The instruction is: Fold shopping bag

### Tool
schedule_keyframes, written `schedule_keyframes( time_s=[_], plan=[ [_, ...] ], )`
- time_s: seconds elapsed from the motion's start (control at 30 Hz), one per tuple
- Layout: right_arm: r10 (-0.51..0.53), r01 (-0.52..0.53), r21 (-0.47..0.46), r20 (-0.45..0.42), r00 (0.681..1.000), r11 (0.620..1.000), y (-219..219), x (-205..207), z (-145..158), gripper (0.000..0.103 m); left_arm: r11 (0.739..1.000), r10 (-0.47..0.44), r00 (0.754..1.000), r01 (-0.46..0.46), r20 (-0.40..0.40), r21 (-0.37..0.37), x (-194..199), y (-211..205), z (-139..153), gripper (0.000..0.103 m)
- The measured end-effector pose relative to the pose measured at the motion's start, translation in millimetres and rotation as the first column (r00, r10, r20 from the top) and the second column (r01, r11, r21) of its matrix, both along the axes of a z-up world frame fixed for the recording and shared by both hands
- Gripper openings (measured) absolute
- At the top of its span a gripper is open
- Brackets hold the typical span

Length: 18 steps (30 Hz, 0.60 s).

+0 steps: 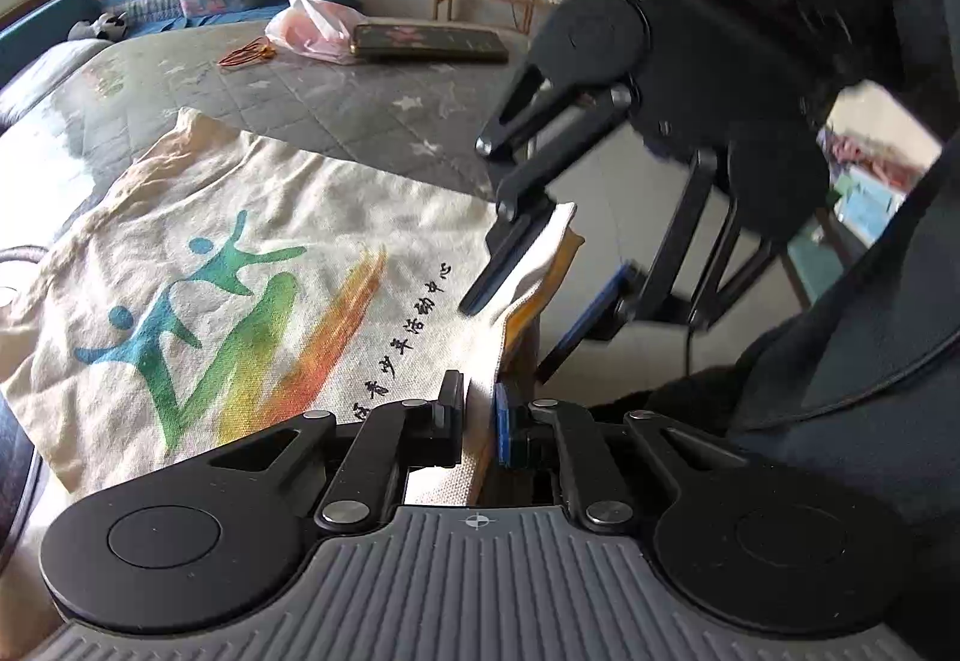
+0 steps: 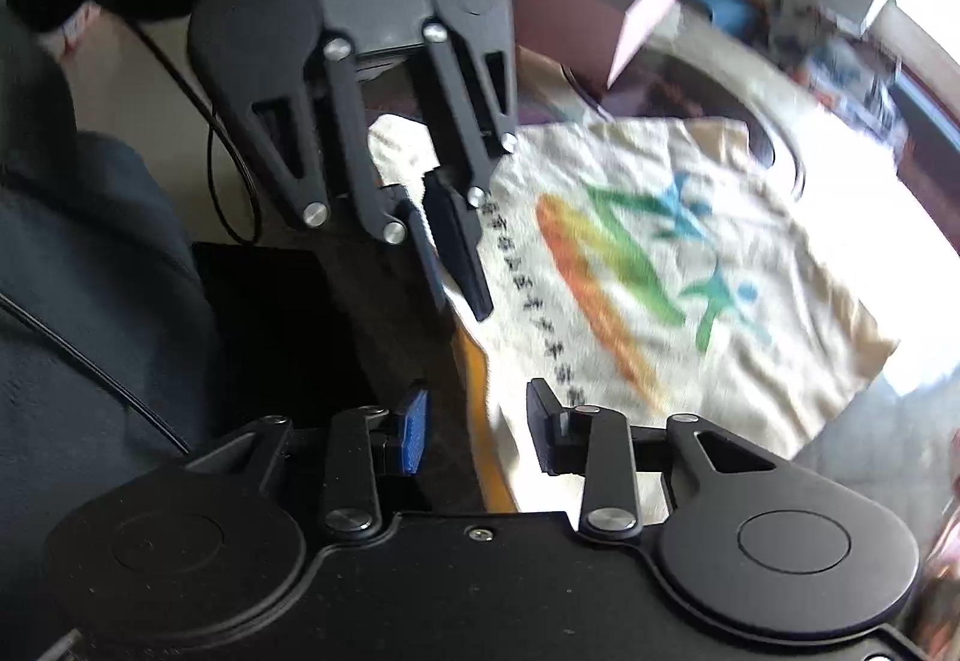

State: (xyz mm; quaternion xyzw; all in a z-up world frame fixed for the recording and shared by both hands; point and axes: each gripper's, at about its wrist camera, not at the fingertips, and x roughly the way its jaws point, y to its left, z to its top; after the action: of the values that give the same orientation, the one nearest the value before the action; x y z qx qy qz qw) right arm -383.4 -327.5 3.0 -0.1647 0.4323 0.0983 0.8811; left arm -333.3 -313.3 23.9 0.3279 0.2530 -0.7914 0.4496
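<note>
Canvas tote (image 1: 252, 265) flat on counter (image 2: 474, 391), near edge pinched by left tool (image 1: 478, 421); right tool (image 2: 477, 427) wide, straddling same edge alongside.

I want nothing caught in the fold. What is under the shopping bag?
The shopping bag lies printed side up on a table whose edge shows beneath its near hem, where both grippers meet the hem. Anything under its middle is covered.
</note>
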Motion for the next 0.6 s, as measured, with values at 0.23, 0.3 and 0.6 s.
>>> schedule_keyframes(
  time_s=[0.23,0.3,0.6],
  plan=[
    [0.033,-0.034,0.025,0.019,0.999,0.999,-3,3,4,0.010,1.000,0.019,0.999,-0.018,-0.039,0.004,1,11,7,0.012],
    [0.036,-0.037,0.051,0.013,0.999,0.998,-6,1,9,0.008,1.000,-0.001,1.000,0.001,-0.030,-0.012,2,20,12,0.016],
    [-0.002,0.007,0.160,-0.026,1.000,0.987,-21,0,31,0.008,0.998,0.034,0.997,-0.030,0.068,-0.063,16,57,17,0.042]
  ],
)
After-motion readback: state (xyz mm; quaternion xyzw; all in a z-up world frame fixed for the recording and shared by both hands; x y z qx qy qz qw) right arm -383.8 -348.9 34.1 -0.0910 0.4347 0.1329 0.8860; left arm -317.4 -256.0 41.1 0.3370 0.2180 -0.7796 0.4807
